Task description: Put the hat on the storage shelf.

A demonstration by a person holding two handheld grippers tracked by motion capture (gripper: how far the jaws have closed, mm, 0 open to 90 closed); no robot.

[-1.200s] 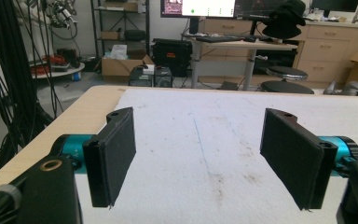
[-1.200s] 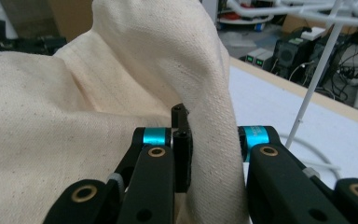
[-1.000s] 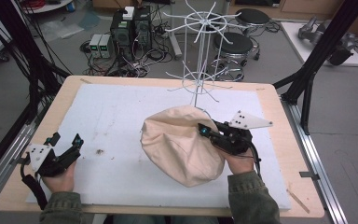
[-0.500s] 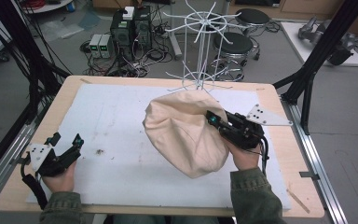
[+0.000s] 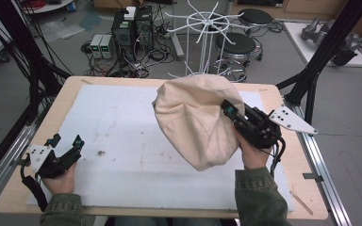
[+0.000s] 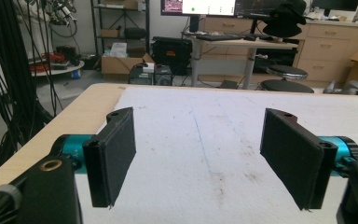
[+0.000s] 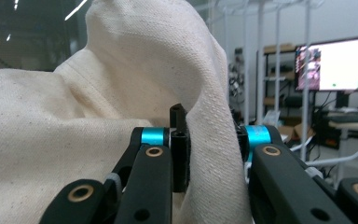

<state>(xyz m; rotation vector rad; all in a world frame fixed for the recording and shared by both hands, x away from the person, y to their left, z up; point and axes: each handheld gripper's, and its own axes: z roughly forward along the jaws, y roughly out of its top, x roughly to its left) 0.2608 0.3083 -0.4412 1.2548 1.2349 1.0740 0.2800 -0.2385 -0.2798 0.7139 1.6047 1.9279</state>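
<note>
Right tongs (image 5: 227, 109) clamped on fold of cream canvas cloth cap (image 5: 195, 120), held above white-padded wooden table (image 5: 122, 141); left tongs (image 5: 66, 142) wide open, empty.

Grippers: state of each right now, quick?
Left gripper: open, nothing between the jaws, resting at the table edge.
Right gripper: shut on a fold of the beige cloth hat, lifted off the table.

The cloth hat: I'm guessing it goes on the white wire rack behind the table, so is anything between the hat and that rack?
Nothing visible stands between them. The right gripper is shut on the hat, which is lifted above the table. The rack stands just beyond the table's far edge, directly behind the hat, with bare prongs. The left gripper rests open, far off to the side.
</note>
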